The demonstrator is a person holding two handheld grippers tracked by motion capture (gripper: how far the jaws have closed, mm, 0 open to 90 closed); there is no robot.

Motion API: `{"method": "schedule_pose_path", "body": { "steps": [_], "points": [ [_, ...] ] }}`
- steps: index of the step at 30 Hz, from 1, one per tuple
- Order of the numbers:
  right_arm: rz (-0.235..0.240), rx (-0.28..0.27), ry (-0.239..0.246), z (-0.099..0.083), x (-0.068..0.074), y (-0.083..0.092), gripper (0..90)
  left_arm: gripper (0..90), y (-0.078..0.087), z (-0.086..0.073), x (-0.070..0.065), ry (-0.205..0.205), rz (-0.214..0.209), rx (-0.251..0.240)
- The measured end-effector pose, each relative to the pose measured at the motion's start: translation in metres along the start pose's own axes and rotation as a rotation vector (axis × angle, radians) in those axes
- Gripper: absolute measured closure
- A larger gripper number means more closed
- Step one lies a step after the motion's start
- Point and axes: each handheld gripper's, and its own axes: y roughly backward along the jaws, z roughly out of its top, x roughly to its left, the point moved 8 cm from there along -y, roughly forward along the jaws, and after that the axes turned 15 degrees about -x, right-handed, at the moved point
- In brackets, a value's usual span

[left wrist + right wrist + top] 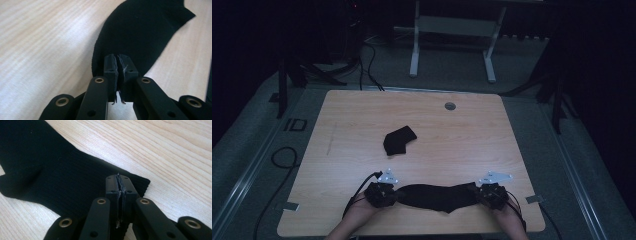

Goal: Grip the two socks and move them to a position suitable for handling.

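Observation:
A long black sock [437, 196] lies stretched flat across the wooden table [362, 120] near its front edge. My left gripper [395, 195] is shut on the sock's rounded left end. In the left gripper view the gripper [117, 58] has its jaws pressed together over the dark cloth [140, 30]. My right gripper [477, 193] is shut on the sock's right end. In the right gripper view this gripper [119, 178] pinches the ribbed cuff [62, 167] close to its edge. A hand holds each gripper from the bottom of the high view.
A second black sock [399, 140], folded over, lies at the middle of the table. A round cable hole [450, 106] sits near the far edge. A white frame [452, 30] stands on the floor beyond, and cables [282, 160] lie to the left.

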Motion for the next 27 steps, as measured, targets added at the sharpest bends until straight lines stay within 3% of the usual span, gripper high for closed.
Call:
{"method": "schedule_pose_path", "body": {
  "steps": [7,8,10,11,13,23,24,27],
  "points": [
    [0.014,0.014,0.007,0.002,0.002,0.000,81.2,81.5,0.001,0.001,-0.002,0.012,-0.003,-0.016],
    [0.019,0.013,0.001,0.003,0.003,0.000,80.3,79.6,0.003,0.005,-0.002,0.033,-0.014,-0.040],
    [0.020,0.011,0.004,0.004,0.003,0.000,80.0,75.7,0.005,0.007,-0.001,0.035,-0.009,-0.053],
    [0.029,0.007,0.001,0.006,0.004,0.001,79.1,75.8,0.009,0.012,0.000,0.047,-0.017,-0.085],
    [0.030,-0.001,0.003,0.009,0.004,0.002,79.1,75.8,0.012,0.015,0.003,0.051,0.005,-0.101],
    [0.026,0.006,0.013,0.008,0.002,0.003,80.6,80.1,0.012,0.015,0.008,0.024,0.033,-0.085],
    [0.024,0.013,0.009,0.006,-0.001,0.000,81.8,82.7,0.004,0.009,0.013,0.032,0.037,-0.055],
    [0.018,0.009,-0.004,0.005,-0.006,-0.003,83.5,84.4,0.000,0.006,0.019,0.063,0.043,-0.051]
  ]
}}
